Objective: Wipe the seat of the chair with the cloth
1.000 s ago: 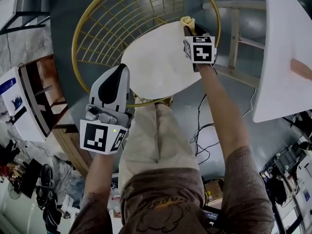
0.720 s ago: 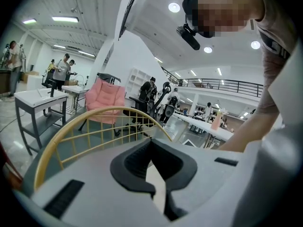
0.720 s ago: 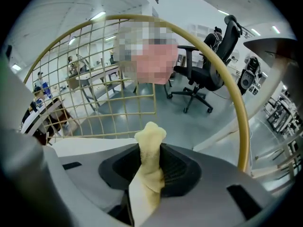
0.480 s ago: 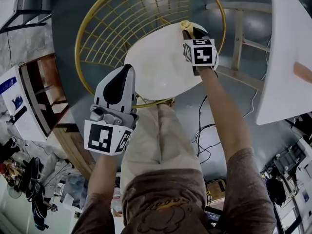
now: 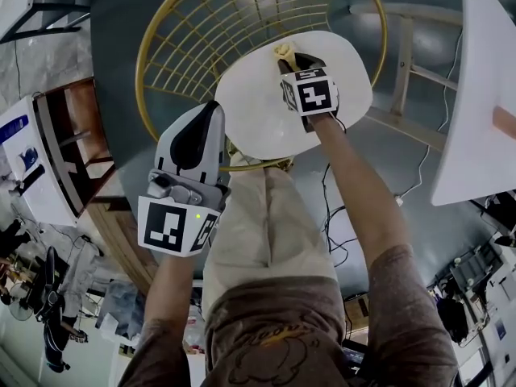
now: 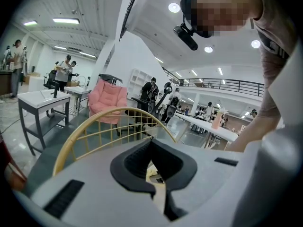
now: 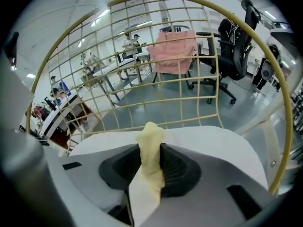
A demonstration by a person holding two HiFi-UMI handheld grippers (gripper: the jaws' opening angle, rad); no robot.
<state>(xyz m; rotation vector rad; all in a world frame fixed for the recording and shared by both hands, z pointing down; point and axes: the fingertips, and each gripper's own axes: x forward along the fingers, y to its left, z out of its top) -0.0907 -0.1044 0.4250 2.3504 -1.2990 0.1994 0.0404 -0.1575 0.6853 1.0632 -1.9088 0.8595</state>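
Note:
The chair has a round white seat [image 5: 262,111] and a gold wire back [image 5: 205,22]. My right gripper [image 5: 289,61] rests on the far part of the seat, shut on a pale yellow cloth [image 5: 283,52] that pokes out past its tips. In the right gripper view the cloth [image 7: 150,157] stands pinched between the jaws, with the seat [image 7: 213,138] and the wire back [image 7: 165,56] beyond it. My left gripper [image 5: 212,110] hovers at the seat's near left edge, shut and holding nothing. Its closed jaws [image 6: 152,161] point at the gold back [image 6: 90,124].
A white table [image 5: 484,95] stands at the right, with a pale wooden frame [image 5: 403,63] beside the chair. Cables [image 5: 334,216] trail on the floor. A wooden shelf [image 5: 76,147] and clutter lie at the left. The person's trouser legs [image 5: 266,224] are below the seat.
My right gripper has slid the cloth leftward along the far part of the seat. The left gripper has stayed near the seat's front left edge.

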